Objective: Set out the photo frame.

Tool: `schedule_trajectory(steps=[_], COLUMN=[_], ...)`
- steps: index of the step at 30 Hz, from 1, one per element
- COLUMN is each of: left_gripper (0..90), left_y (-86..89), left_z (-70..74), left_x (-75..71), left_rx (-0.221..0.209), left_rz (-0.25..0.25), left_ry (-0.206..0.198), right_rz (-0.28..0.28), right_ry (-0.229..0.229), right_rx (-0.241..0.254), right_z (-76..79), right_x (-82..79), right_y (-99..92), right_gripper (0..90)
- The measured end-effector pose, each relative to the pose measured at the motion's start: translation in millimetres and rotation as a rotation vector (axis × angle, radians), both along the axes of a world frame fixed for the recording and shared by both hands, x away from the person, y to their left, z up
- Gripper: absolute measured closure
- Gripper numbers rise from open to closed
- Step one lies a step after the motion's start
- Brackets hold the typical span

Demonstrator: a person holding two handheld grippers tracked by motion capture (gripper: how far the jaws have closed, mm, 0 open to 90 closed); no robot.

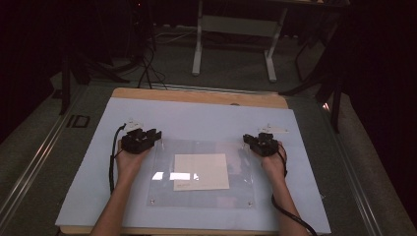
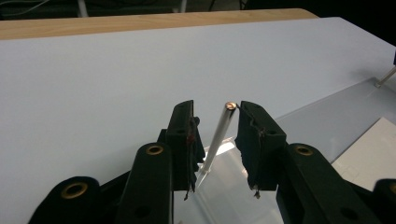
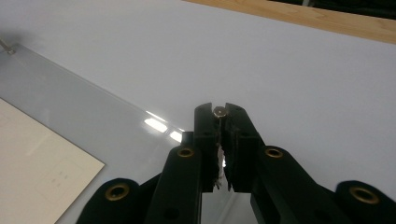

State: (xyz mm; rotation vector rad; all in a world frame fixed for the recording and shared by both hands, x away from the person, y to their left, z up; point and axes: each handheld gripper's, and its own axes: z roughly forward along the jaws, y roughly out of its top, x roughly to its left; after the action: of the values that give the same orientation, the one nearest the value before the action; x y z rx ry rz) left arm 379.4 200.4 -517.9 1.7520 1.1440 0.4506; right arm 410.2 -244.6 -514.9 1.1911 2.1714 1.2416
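Note:
A clear plastic sheet [image 1: 162, 191] lies on the white board [image 1: 196, 115] with a cream paper [image 1: 201, 172] under it. Thin white posts with brass heads stand at its corners. My left gripper [image 1: 153, 133] sits at the sheet's far left corner. In the left gripper view its jaws [image 2: 215, 112] stand apart around one tilted post [image 2: 218, 135], which leans by the right-hand jaw with a gap on the other side. My right gripper [image 1: 251, 140] is at the far right corner, shut on the post [image 3: 219, 111] there, whose brass head shows between the tips.
The wooden table edge [image 1: 196, 96] runs behind the board. A white desk frame [image 1: 236, 39] and dark stands are on the floor beyond. Another corner post [image 2: 385, 77] shows far off in the left gripper view. Cables trail from both grippers along the forearms.

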Motion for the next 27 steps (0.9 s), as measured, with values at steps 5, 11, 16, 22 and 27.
schedule_trajectory(steps=[5,11,16,22,27], left_gripper=[79.5,79.9,81.6,82.4,81.1], left_y=[-5.7,-5.5,-7.0,-4.5,2.1], left_z=[-4.6,-6.4,-7.3,-8.9,-8.9], left_x=[4.9,6.5,7.6,8.8,14.9], left_rx=[-0.001,-0.016,-0.013,-0.030,-0.088], left_rz=[0.000,-0.004,-0.005,-0.014,-0.044], left_ry=[0.021,0.011,0.001,0.001,0.051], right_rz=[0.000,0.003,0.002,0.001,0.004], right_ry=[0.001,0.003,0.006,0.018,0.052], right_rx=[0.003,0.004,0.006,0.012,0.017], right_z=[-0.2,-0.1,-0.2,0.3,2.3], right_x=[0.1,0.5,0.6,1.6,4.3], right_y=[-0.3,-0.4,-0.7,-1.0,-1.7], right_gripper=[84.3,84.3,84.3,84.3,84.0])
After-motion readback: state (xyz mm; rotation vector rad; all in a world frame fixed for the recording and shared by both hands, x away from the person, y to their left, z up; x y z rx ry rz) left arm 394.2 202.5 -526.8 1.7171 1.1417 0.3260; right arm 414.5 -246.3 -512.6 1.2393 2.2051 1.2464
